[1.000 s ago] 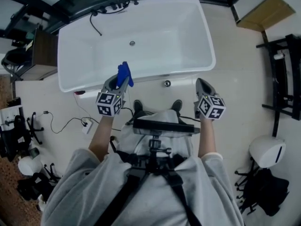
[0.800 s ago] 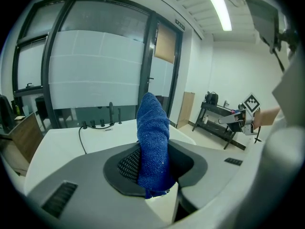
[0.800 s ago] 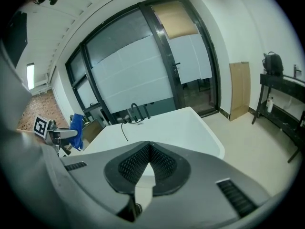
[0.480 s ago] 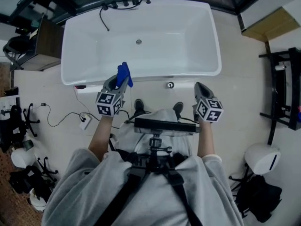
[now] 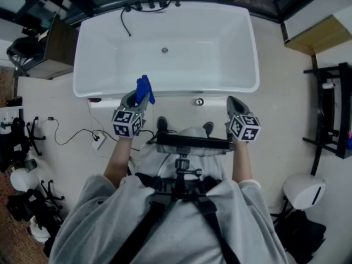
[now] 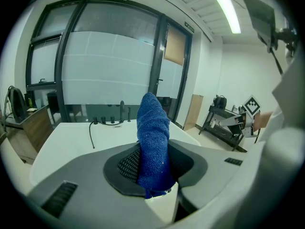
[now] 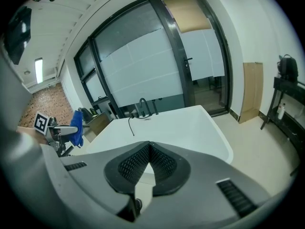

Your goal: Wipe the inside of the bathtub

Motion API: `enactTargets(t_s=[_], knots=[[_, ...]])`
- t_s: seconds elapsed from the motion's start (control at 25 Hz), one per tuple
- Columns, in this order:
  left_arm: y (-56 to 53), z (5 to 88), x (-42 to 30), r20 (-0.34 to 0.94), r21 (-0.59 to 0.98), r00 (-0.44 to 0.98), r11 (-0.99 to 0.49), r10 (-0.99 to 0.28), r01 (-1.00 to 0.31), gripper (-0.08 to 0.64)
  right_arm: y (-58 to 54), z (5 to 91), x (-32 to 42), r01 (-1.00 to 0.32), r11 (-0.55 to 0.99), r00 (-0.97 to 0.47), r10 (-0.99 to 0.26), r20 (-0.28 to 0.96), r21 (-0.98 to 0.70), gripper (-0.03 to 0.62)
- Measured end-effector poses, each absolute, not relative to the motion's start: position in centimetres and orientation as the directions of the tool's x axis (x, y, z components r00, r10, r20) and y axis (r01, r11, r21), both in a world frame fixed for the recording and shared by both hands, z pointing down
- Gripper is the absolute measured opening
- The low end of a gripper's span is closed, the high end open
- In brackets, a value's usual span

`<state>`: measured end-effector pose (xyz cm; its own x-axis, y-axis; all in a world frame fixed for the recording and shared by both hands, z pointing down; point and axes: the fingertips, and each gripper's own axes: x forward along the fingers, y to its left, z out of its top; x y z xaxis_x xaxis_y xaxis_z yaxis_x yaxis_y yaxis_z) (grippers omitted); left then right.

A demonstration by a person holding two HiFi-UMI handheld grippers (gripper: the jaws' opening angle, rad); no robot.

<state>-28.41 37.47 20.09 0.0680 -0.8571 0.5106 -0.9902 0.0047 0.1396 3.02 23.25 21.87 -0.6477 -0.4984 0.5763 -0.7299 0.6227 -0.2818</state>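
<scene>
Checker: Entry one, bathtub (image 5: pixel 165 43)?
Keeper: White, in front of both grippers. Whether wiped, cannot tell.
Checker: Entry two, cloth (image 5: pixel 144 88)?
Keeper: Blue, pinched upright in left gripper (image 5: pixel 138 97) fingers, over near rim, clear of the inside. Right gripper (image 5: pixel 235 104) fingers pressed together, empty.

My left gripper (image 5: pixel 136 99) clamps the blue cloth (image 5: pixel 144 88); right gripper (image 5: pixel 235 104) jaws together, empty; both level, pointing forward.
</scene>
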Motion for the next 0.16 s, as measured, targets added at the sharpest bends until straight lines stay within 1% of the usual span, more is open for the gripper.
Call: enactTargets(t_s=[0.16], knots=[[36.73,20.65,-28.35,0.514,0.140,0.069,0.005,-0.855,-0.990,0.126,22.58,22.63,3.24,-0.729,0.624,-0.646,-0.493,0.583,-0.281,0.008]])
